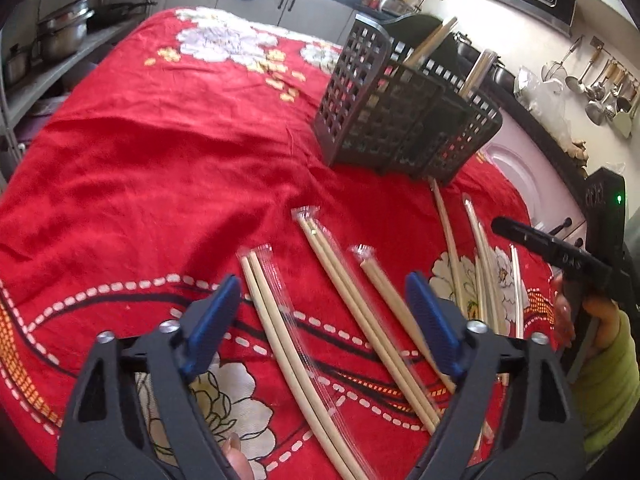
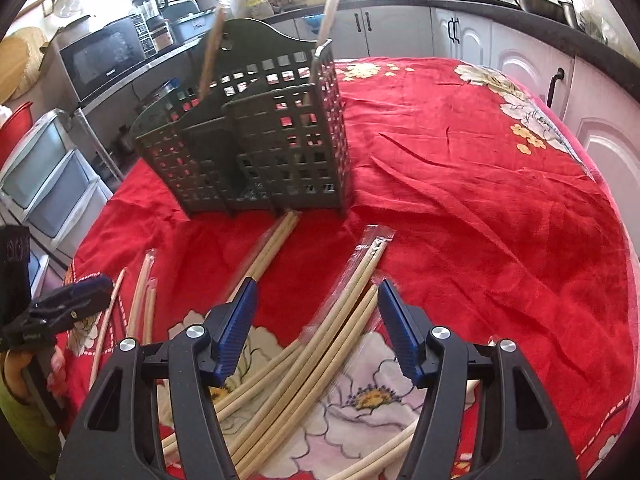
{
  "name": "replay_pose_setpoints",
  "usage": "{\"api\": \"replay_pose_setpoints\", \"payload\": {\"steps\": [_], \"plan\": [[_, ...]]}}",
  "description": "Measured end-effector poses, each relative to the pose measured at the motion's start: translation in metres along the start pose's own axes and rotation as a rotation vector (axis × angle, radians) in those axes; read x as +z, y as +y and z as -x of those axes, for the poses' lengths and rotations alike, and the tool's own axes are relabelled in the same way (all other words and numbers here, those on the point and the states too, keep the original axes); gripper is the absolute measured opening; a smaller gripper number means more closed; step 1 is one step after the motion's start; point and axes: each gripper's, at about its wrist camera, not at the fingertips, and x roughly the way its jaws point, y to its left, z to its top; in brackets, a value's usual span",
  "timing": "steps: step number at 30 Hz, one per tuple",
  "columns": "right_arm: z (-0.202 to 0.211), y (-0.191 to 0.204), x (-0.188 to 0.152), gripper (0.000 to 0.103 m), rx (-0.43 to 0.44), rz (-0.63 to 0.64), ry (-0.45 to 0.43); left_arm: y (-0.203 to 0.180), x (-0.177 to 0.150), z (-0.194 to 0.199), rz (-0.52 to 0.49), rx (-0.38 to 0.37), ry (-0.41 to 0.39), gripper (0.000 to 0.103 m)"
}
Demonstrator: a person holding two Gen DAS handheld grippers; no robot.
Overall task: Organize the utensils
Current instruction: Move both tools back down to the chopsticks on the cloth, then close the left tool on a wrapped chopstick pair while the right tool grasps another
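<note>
Several pairs of wooden chopsticks in clear wrappers (image 1: 348,304) lie on the red flowered cloth in front of a dark grid utensil holder (image 1: 404,116). Two wrapped pairs (image 1: 432,42) stand inside the holder. My left gripper (image 1: 324,304) is open and empty, hovering over the lying chopsticks. In the right wrist view my right gripper (image 2: 316,312) is open and empty above wrapped chopsticks (image 2: 348,300), with the holder (image 2: 256,140) just beyond. The right gripper also shows at the right edge of the left wrist view (image 1: 560,256), and the left gripper at the left edge of the right wrist view (image 2: 60,308).
The red cloth (image 1: 168,160) covers the whole table. Kitchen cabinets (image 2: 560,80), a microwave (image 2: 104,56) and plastic drawers (image 2: 48,176) surround the table. Pots (image 1: 64,32) sit on shelves to the left. Ladles hang on the wall (image 1: 596,88).
</note>
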Motion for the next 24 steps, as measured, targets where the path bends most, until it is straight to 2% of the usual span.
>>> {"api": "replay_pose_setpoints", "payload": {"steps": [1, 3, 11, 19, 22, 24], "plan": [[-0.001, -0.002, 0.001, 0.06, -0.004, -0.003, 0.002, 0.002, 0.0, -0.003, 0.007, -0.001, 0.017, 0.063], [-0.005, -0.005, 0.005, 0.06, -0.007, -0.009, 0.008, 0.004, 0.0, -0.008, 0.013, 0.008, 0.032, 0.059], [-0.02, -0.019, 0.019, 0.059, -0.016, -0.037, 0.049, 0.01, 0.008, -0.015, 0.019, 0.02, 0.049, 0.046], [-0.043, -0.031, 0.028, 0.048, 0.001, -0.113, 0.126, 0.019, 0.021, -0.022, 0.02, 0.035, 0.068, 0.027], [-0.048, -0.032, 0.031, 0.046, -0.001, -0.123, 0.132, 0.022, 0.024, -0.024, 0.013, 0.044, 0.075, 0.024], [-0.051, -0.034, 0.033, 0.041, -0.007, -0.125, 0.136, 0.023, 0.025, -0.026, 0.01, 0.046, 0.078, 0.024]]}}
